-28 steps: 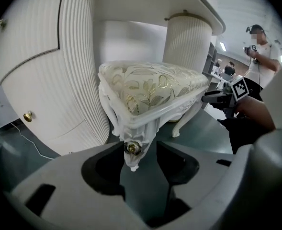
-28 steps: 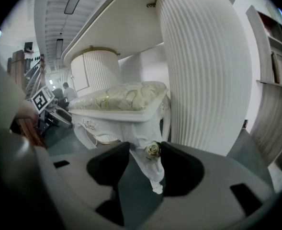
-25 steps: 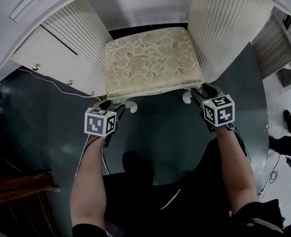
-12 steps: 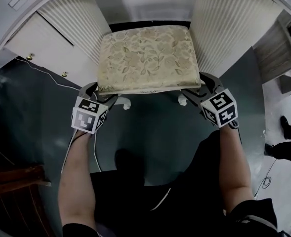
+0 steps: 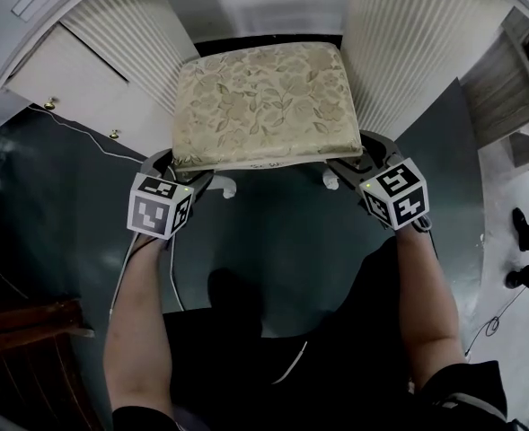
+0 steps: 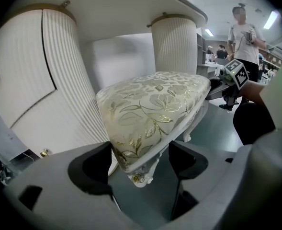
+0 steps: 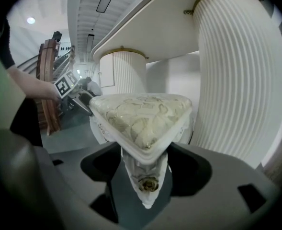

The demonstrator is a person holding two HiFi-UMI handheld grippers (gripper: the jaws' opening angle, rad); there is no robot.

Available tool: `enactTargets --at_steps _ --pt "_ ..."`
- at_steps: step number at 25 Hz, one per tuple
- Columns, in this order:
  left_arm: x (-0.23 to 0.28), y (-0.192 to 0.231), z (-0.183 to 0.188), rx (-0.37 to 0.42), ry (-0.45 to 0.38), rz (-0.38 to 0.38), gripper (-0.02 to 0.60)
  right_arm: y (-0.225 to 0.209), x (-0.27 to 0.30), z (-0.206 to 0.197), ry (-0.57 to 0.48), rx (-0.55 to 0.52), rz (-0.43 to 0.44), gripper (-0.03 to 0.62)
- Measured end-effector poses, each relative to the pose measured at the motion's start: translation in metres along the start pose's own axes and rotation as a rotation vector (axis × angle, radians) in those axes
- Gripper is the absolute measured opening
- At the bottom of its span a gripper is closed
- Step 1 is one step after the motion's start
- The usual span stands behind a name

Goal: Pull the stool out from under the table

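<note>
The white table (image 5: 408,52) is cut off by the top edge of the head view, so only its two ribbed pedestals and part of its top show. The stool (image 5: 260,101) stands in the gap between the pedestals, upper middle of the frame, with its rear legs hidden under the floral seat. The seat is near square and level, its front edge facing the frame's bottom. The left gripper (image 5: 178,167) has just been opening and the right gripper (image 5: 363,155) closing slightly. Each has its jaws wide apart astride a front seat corner, unclamped.
</note>
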State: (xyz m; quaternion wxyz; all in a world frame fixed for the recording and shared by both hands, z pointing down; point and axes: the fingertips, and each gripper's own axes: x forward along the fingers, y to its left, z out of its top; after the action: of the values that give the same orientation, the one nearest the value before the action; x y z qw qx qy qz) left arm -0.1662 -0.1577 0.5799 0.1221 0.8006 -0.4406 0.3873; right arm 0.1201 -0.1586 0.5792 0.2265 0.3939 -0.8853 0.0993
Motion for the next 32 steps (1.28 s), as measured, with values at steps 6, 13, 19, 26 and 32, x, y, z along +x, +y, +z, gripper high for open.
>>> enactTargets --at_steps 6,13,19,26,32 --pt "-0.004 -0.007 -0.004 -0.004 -0.002 -0.012 0.36 -0.004 0.002 0.001 -0.006 -0.023 0.005 0.321" --pt "-0.004 -0.007 -0.015 0.192 0.048 -0.005 0.345 -0.005 0.006 -0.001 0.018 -0.056 -0.053 0.347" --pt "0.003 0.0 -0.002 0.102 -0.007 -0.091 0.353 -0.002 0.006 -0.003 0.012 -0.008 -0.073 0.342" --pt "0.021 -0.002 -0.019 0.084 0.006 -0.144 0.324 0.003 0.008 -0.008 0.111 0.037 -0.065 0.339" --pt "0.026 0.002 -0.016 -0.035 0.061 -0.129 0.345 0.007 0.008 -0.011 0.301 0.131 -0.035 0.334"
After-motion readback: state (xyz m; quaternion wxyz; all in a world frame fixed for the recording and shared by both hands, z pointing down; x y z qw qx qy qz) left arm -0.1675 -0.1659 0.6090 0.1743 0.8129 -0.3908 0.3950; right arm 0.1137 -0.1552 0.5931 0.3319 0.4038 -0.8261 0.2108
